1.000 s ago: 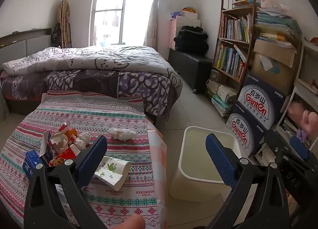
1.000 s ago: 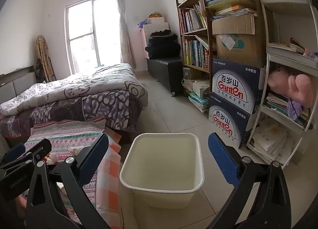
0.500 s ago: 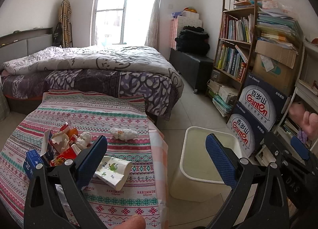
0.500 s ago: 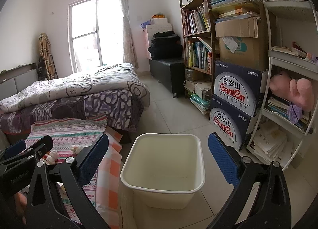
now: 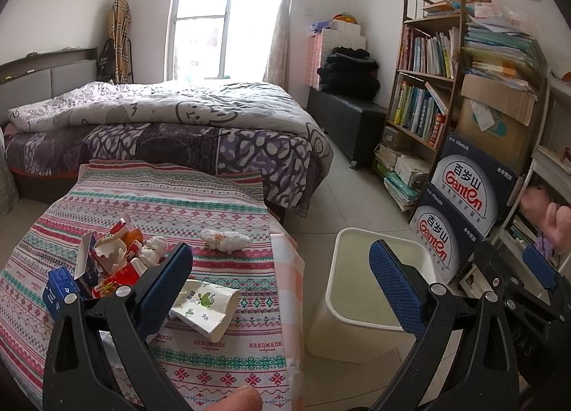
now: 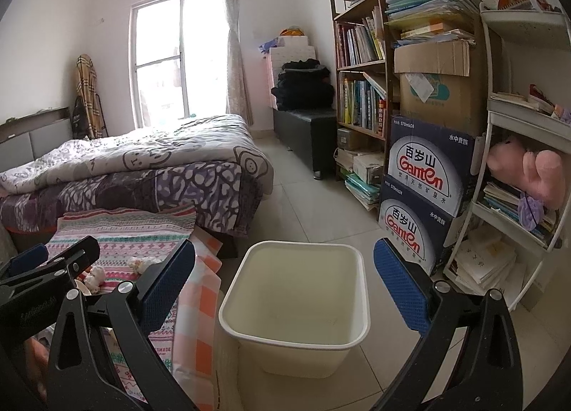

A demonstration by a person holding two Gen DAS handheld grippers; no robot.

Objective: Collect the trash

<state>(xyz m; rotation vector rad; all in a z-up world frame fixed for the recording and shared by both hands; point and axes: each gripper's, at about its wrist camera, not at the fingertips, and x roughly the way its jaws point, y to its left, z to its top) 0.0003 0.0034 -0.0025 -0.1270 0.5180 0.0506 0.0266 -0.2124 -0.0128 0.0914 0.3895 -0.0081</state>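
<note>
Both claws wide open, holding nothing: left claw (image 5: 282, 286) over the desk (image 5: 221, 357) trash, right claw (image 6: 285, 286) above the bin (image 6: 296, 336).

The left tool (image 5: 280, 286) fills the lower frame of its own view, blue pads spread wide, gripping nothing. The right tool (image 6: 283, 280) is likewise spread wide and bare. A fingertip (image 5: 237, 398) shows at the bottom edge.

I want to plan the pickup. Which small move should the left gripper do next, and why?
Probably lower the open left gripper onto the flattened paper cup, the nearest trash on the table. Both grippers hold nothing, and the white bin looks empty.
</note>
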